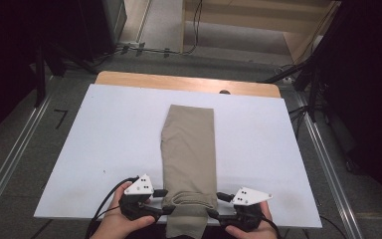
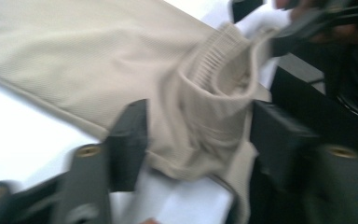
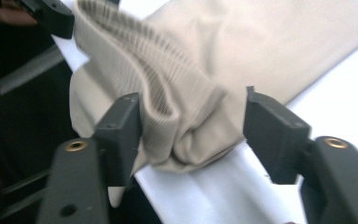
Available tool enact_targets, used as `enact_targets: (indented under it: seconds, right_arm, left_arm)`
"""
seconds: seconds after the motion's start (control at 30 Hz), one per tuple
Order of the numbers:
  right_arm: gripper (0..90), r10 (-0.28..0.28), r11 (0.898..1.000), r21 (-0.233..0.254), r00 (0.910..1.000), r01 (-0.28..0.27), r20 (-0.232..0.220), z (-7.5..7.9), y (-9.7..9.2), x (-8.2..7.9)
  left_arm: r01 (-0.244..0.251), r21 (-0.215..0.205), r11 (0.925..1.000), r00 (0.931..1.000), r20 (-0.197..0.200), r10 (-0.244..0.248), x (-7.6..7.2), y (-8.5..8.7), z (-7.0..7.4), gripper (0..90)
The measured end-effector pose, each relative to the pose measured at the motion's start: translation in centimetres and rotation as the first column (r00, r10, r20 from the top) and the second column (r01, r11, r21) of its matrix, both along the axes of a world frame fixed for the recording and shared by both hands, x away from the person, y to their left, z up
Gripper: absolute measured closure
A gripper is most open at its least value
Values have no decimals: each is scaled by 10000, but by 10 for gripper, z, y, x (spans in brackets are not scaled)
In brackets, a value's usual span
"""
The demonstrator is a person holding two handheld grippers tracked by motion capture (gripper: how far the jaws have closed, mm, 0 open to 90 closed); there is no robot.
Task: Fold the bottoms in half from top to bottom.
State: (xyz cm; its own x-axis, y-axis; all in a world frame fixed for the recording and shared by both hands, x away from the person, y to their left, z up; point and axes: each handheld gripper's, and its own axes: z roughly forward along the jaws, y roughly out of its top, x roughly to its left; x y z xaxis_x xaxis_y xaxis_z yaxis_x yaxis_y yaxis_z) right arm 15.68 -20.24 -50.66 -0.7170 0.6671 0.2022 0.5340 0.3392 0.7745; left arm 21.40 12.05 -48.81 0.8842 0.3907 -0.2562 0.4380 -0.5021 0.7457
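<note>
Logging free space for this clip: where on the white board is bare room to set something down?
Bare patches lie either side of the folded beige garment, out to the white board edges, plus a strip beyond its far end. Crowded: the near edge, where the left gripper and right gripper flank the ribbed hem.

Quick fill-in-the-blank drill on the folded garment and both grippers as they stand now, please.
1. The folded garment is ____ in colour.
2. It lies on a ____ board.
3. The jaws of the left gripper and of the right gripper stand ____.
4. The garment's ribbed hem lies at the board's ____ edge.

Missing: beige; white; open; near
</note>
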Motion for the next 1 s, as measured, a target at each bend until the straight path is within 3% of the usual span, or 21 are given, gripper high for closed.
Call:
enact_targets:
  seconds: [0.07,0.2,0.33,0.47,0.57,0.7,0.8,0.9,1.0]
  right_arm:
    - [311,33,9999,141,10000,-34,79,6,-4,5]
    - [274,-53,9999,115,9998,51,196,16,-11,22]
    - [268,-425,9989,233,9986,418,312,26,-17,48]
    - [269,-902,9958,216,9946,892,508,34,-22,88]
    - [277,-1389,9903,182,9890,1381,518,35,-25,128]
    - [297,-1783,9840,38,9828,1783,486,33,-25,176]
    - [330,-2000,9798,105,9792,1998,342,31,-24,207]
    - [368,-2031,9785,-338,9791,2032,84,25,-21,240]
    - [419,-2334,9702,-700,9723,2320,-125,17,-21,266]
  left_arm:
    - [-250,-109,9996,9996,135,251,8,2,4,284]
    - [-523,-459,9976,9983,251,535,26,3,13,227]
    - [-505,-372,9980,9980,358,518,55,0,18,151]
    - [-912,-452,9948,9950,380,929,93,-3,17,118]
    - [-1018,-601,9930,9947,64,1023,122,-8,16,84]
    - [-1225,-666,9902,9922,141,1237,158,-17,20,79]
    - [-1557,-505,9865,9875,155,1567,187,-26,23,68]
    - [-1747,1,9846,9846,36,1747,214,-34,19,45]
    - [-1926,317,9808,9811,-144,1932,236,-40,13,48]
